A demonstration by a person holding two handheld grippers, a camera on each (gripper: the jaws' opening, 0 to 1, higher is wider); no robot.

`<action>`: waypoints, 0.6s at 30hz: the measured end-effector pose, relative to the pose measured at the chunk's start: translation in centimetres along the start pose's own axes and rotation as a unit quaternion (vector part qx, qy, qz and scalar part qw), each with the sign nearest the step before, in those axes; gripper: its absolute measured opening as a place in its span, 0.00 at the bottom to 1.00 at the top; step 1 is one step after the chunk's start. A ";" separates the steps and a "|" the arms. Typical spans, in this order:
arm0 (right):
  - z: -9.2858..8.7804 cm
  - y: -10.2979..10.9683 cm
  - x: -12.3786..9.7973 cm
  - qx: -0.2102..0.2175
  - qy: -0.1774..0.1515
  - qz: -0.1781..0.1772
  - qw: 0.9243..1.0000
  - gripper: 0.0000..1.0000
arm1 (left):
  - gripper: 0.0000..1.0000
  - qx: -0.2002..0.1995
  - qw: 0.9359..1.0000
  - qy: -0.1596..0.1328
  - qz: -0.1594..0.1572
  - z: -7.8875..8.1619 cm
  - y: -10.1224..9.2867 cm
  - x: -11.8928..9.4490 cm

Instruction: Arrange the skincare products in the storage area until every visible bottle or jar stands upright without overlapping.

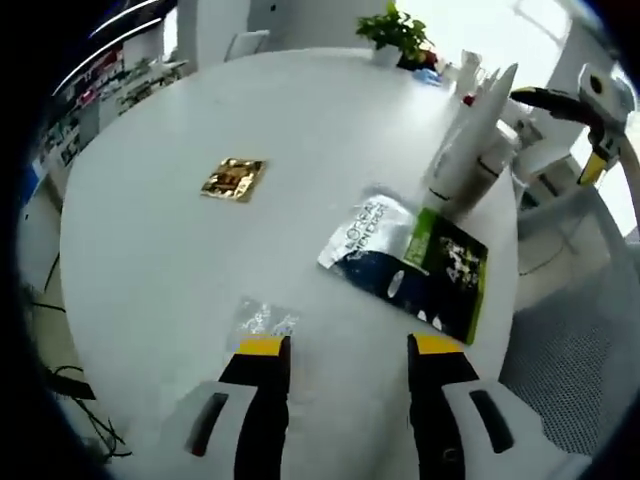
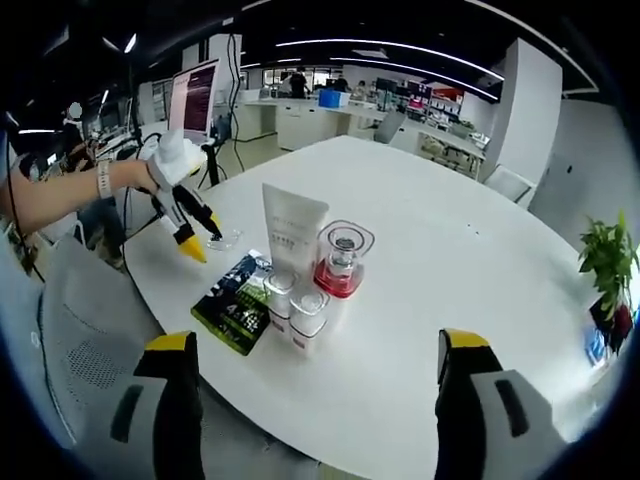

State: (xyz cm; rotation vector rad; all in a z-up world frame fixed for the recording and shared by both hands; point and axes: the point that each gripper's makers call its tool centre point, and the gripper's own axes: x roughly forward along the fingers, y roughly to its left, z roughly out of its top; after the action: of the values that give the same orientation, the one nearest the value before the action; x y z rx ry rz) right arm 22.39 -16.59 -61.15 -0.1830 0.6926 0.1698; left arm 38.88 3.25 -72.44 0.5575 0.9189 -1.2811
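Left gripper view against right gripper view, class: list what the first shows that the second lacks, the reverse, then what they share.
Left gripper view alone: a gold sachet and a clear sachet by the open left gripper. Right gripper view alone: a red-based jar standing behind two small white bottles, and a monitor. Both: the white table, the upright white tube and the flat green-and-black packet.
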 end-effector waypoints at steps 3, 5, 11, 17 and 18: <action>0.1 0.2 0.1 0.000 -0.001 0.004 1.000 1.00 | 0.51 0.014 1.000 0.016 0.021 -0.5 1.5 -0.1; 0.2 0.3 0.2 -0.001 -0.002 0.004 1.000 1.00 | 0.53 0.027 0.998 0.031 0.036 -0.9 2.4 0.0; 0.1 0.3 0.2 0.001 0.000 0.005 1.000 1.00 | 0.57 0.071 0.994 0.063 0.049 -1.7 3.5 0.9; -0.3 0.2 0.0 0.006 0.004 0.003 1.000 1.00 | 0.58 0.094 0.991 0.085 0.050 -2.0 4.1 1.4; -0.4 0.1 0.0 0.007 0.004 0.002 1.000 1.00 | 0.58 0.096 0.991 0.081 0.046 -1.8 4.1 1.5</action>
State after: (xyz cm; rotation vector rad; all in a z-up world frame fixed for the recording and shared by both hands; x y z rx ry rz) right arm 22.13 -16.57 -61.48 -0.1690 0.7030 0.1672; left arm 42.35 4.77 -75.14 0.8552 0.8977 -1.2609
